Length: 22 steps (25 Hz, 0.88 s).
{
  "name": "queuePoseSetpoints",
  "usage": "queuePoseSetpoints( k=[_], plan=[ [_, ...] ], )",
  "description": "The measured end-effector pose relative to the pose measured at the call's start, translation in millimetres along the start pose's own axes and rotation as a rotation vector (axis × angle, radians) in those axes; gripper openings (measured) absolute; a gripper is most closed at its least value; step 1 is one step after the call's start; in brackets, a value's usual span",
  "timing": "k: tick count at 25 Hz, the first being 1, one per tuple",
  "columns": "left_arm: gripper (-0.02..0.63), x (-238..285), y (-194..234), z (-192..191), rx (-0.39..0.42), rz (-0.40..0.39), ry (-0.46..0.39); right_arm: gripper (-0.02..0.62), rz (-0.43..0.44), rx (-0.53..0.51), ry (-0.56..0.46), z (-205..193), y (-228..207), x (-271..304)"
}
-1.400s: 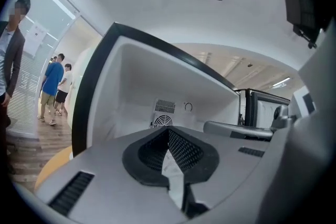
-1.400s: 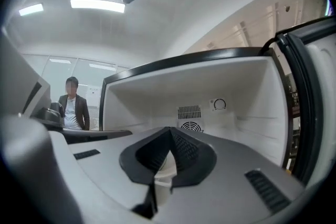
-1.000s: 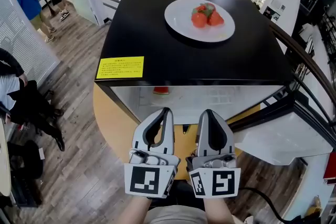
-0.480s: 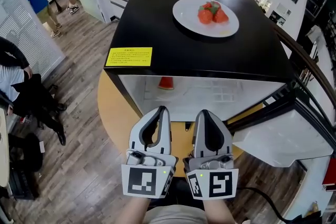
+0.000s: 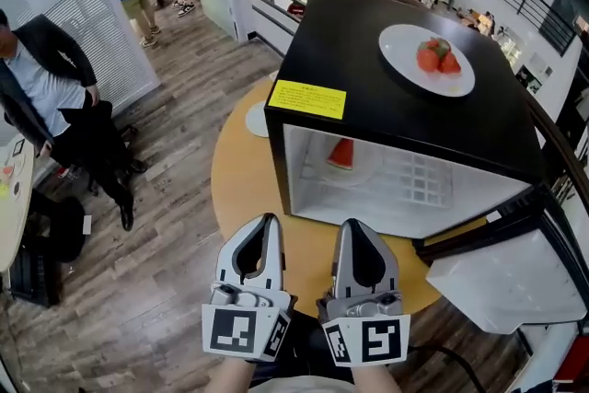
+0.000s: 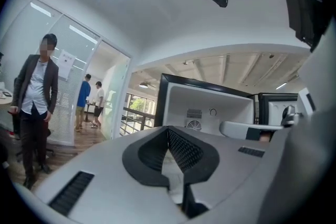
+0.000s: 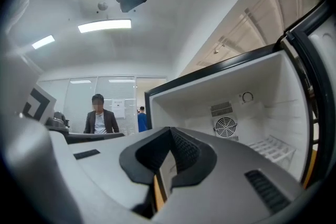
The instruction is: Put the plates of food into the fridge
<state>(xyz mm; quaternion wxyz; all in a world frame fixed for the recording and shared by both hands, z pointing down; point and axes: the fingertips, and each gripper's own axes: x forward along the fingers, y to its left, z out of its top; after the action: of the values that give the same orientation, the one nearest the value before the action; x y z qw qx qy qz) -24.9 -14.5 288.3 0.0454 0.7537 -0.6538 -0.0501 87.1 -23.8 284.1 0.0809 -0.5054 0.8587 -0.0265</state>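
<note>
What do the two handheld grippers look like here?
Identical pair: left gripper and right gripper have pale grey plastic jaws lined with black textured pads, tapering to a point; a white cube with black square markers sits behind each.

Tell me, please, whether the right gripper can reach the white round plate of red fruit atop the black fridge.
Probably yes: the right gripper is shut and empty, and nothing stands between it and the white round plate on the black fridge.
</note>
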Motion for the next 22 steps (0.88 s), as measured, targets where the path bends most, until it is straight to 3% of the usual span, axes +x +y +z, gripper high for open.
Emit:
queuePoseSetpoints(
  k=[8,12,16,22],
  plan=[
    [0.008,-35,90,5,-0.002,0.22,-0.002,0.014,0.193,0.008,0.038,-18,63,19],
    [0.008,-38,135,8,-0.012,0.287,-0.013,0.014,0.247,-0.025,0.052,-29,91,36],
    [0.008,-25,184,5,-0.024,0.279,-0.006,0.014,0.251,-0.048,0.041,-37,129,68],
    [0.008,35,246,-2,-0.044,0.178,0.035,0.014,0.2,-0.074,0.053,-58,165,145]
  ],
)
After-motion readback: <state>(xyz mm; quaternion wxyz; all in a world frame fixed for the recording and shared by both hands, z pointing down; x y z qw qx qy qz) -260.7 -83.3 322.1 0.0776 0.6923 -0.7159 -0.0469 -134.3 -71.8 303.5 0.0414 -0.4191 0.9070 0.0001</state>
